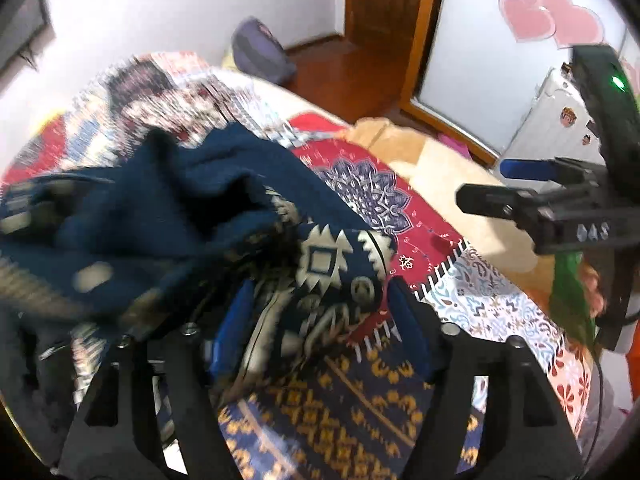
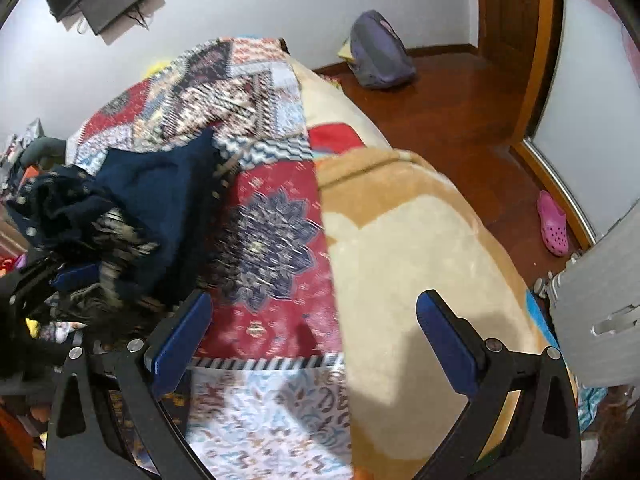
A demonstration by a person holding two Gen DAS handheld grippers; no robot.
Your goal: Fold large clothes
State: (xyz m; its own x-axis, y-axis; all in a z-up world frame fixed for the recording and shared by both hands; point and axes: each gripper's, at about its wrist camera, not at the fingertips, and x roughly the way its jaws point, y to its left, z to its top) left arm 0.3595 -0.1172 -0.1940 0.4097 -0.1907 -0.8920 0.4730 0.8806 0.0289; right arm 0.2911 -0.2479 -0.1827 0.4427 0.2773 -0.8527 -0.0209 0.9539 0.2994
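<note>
A dark navy sweater with a white and grey pattern point(image 1: 168, 216) lies bunched on the patchwork bedspread point(image 1: 400, 392). My left gripper point(image 1: 320, 300) has its jaws apart with a fold of the sweater between the blue pads; whether they pinch it I cannot tell. In the right wrist view the sweater point(image 2: 132, 200) lies at the left. My right gripper point(image 2: 312, 320) is open and empty above the bedspread point(image 2: 272, 220) and a beige blanket point(image 2: 400, 260). It also shows in the left wrist view point(image 1: 492, 184) at the right, above the bed.
The bed's right edge drops to a wooden floor point(image 2: 460, 112). On the floor lie a purple backpack point(image 2: 380, 52) and a pink clog point(image 2: 554, 224). A white cabinet point(image 2: 600, 312) stands at the right, a glass door point(image 1: 480, 60) behind.
</note>
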